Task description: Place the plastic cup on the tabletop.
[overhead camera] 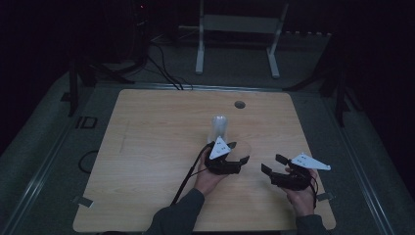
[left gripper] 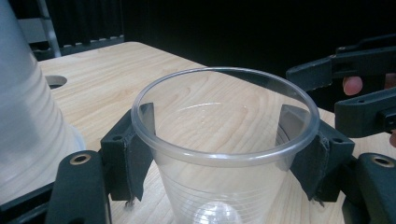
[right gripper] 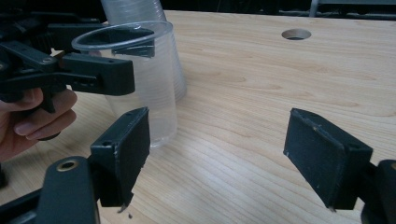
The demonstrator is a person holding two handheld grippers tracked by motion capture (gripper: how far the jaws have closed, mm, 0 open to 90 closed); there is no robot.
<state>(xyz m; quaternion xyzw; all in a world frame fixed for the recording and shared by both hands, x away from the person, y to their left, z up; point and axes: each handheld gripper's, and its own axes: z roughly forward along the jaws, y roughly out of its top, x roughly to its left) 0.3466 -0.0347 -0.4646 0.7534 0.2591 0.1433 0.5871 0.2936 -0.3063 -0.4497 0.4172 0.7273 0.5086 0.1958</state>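
Left gripper view shows a clear plastic cup (left gripper: pixel 224 154) standing upright with its mouth open upward, caught between the two black jaws of the left gripper (left gripper: pixel 224 144); one pad presses on each side of the cup wall just under the rim, so the jaws are clamped on it. In the right gripper view the same cup (right gripper: pixel 149 88) stands with its base on the wooden table (right gripper: pixel 261 84). Just behind and beside it rises an upside-down stack of clear cups (right gripper: pixel 140 18), close to the held cup; whether the two touch cannot be told.

From the high view, the cup (overhead camera: pixel 238 149) sits slightly right of the table's middle, toward the person's side, with the stack (overhead camera: pixel 219 128) just beyond the left gripper (overhead camera: pixel 234 152). The right gripper (overhead camera: pixel 274 164) hovers to the right of the cup, near it but apart, its jaws spread wide with only bare tabletop between them. A round hole (overhead camera: pixel 239 104) lies in the tabletop near the far edge. The room around the table is dark.
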